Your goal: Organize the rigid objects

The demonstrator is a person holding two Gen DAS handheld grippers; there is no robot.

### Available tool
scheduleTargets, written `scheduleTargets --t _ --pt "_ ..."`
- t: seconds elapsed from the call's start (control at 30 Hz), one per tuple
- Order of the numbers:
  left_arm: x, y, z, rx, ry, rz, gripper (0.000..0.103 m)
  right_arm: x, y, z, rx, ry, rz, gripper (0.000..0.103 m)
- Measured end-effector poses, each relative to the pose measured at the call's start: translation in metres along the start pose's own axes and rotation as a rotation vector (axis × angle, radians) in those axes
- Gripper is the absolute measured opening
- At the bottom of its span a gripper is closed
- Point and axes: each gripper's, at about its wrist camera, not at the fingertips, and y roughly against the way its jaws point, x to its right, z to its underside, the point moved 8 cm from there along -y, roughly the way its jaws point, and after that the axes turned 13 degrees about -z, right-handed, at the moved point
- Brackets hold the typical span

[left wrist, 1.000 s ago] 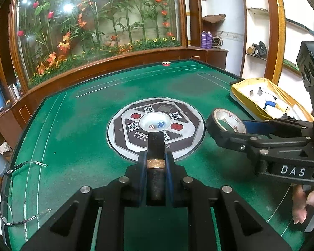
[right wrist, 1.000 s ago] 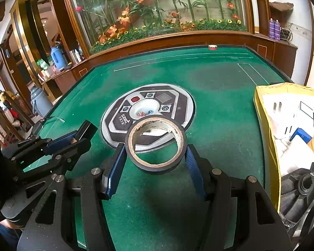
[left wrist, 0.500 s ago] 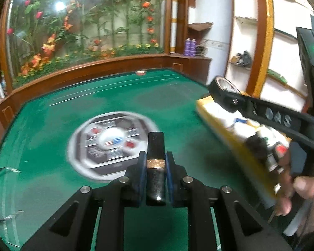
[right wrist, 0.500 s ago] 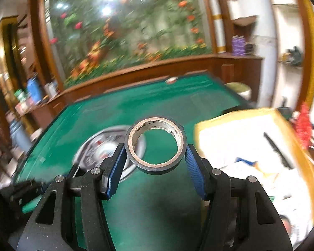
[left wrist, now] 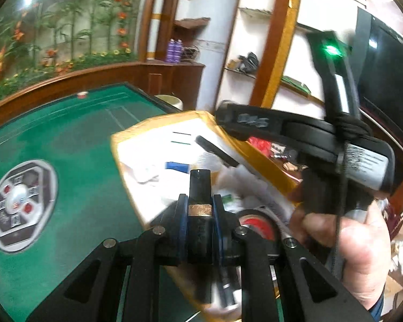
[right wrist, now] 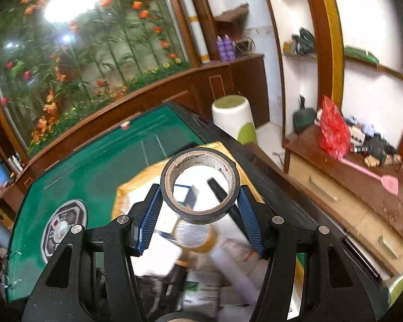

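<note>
The left gripper [left wrist: 200,216] jaws clamp a black gold-banded tube [left wrist: 199,187], the right gripper [right wrist: 200,201] jaws a black tape roll [right wrist: 200,185], yellow-rimmed box [left wrist: 266,166] at twelve o'clock.

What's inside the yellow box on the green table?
The yellow box holds white papers, a clear tape roll, a blue item and a black stick. The jaws and blur hide the rest.

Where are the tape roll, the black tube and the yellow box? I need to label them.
tape roll [right wrist: 200,216]: right wrist view, on its black outer band at the front.
black tube [left wrist: 199,185]: left wrist view, on its upper body.
yellow box [left wrist: 266,165]: left wrist view, on its far wall.
</note>
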Motion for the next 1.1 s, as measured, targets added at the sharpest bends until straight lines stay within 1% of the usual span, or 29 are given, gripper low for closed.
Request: scheduleTargets --t 0.13,0.2,0.4,0.6,0.83,1.0,1.1 --pt "0.013 -0.008 0.002 -0.025 -0.013 0.025 0.017 0.015 -0.011 0.012 -0.071 -0.01 0.023 0.057" --pt "0.017 -0.01 0.004 -0.031 -0.022 0.032 0.017 0.018 -0.014 0.016 -0.097 -0.021 0.011 0.057" --pt "0.02 -0.012 0.007 -0.043 -0.025 0.035 0.017 0.021 -0.018 0.019 -0.123 -0.03 0.018 0.058" --pt "0.021 -0.01 0.006 -0.029 -0.025 0.038 0.018 0.021 -0.018 0.021 -0.125 -0.029 0.022 0.058" --pt "0.021 -0.011 0.006 -0.037 -0.004 0.05 0.019 0.015 -0.008 0.014 -0.062 -0.025 -0.002 0.058" --pt "0.023 0.0 0.003 -0.013 0.002 0.058 0.019 0.009 0.009 0.003 0.042 -0.02 -0.04 0.058" --pt "0.023 0.01 0.003 0.005 0.0 0.065 0.022 0.006 0.016 -0.001 0.087 -0.02 -0.056 0.058"
